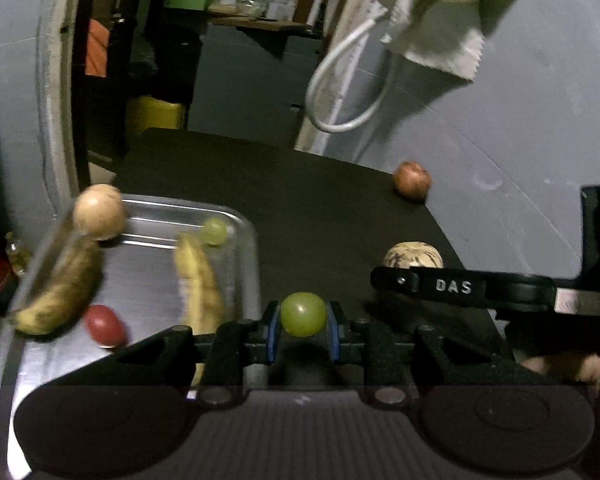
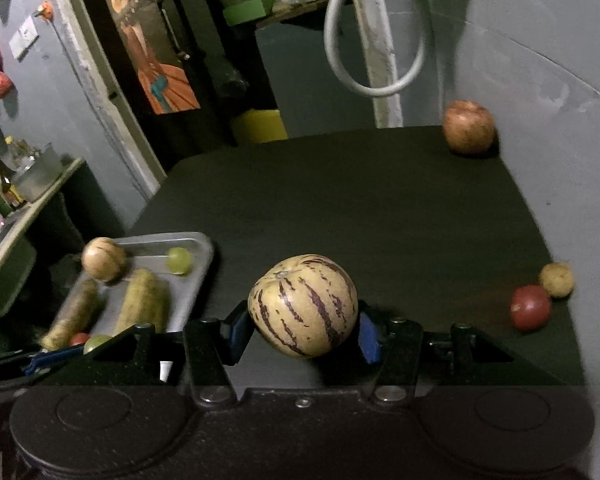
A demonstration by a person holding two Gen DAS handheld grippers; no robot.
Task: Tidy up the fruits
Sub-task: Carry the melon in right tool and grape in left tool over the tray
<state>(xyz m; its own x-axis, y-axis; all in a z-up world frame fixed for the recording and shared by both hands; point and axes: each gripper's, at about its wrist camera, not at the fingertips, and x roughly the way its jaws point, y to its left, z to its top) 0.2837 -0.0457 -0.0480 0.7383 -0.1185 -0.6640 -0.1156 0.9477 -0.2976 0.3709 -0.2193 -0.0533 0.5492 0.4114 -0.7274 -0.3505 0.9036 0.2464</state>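
Note:
My left gripper (image 1: 303, 322) is shut on a green grape (image 1: 303, 314), held just right of the metal tray (image 1: 180, 203). The tray holds two bananas (image 1: 198, 280), a round tan fruit (image 1: 99, 211), another green grape (image 1: 214, 231) and a small red fruit (image 1: 105, 324). My right gripper (image 2: 303, 322) is shut on a striped yellow melon (image 2: 303, 304), held above the black table (image 2: 360, 200). In the left wrist view the melon (image 1: 414, 256) shows behind one of the right gripper's fingers (image 1: 420, 282).
A brownish-red round fruit (image 2: 469, 126) lies at the table's far right corner by the grey wall. A red fruit (image 2: 530, 307) and a small yellow fruit (image 2: 556, 280) sit at the right edge. A white cable loop (image 2: 374, 60) hangs beyond the table.

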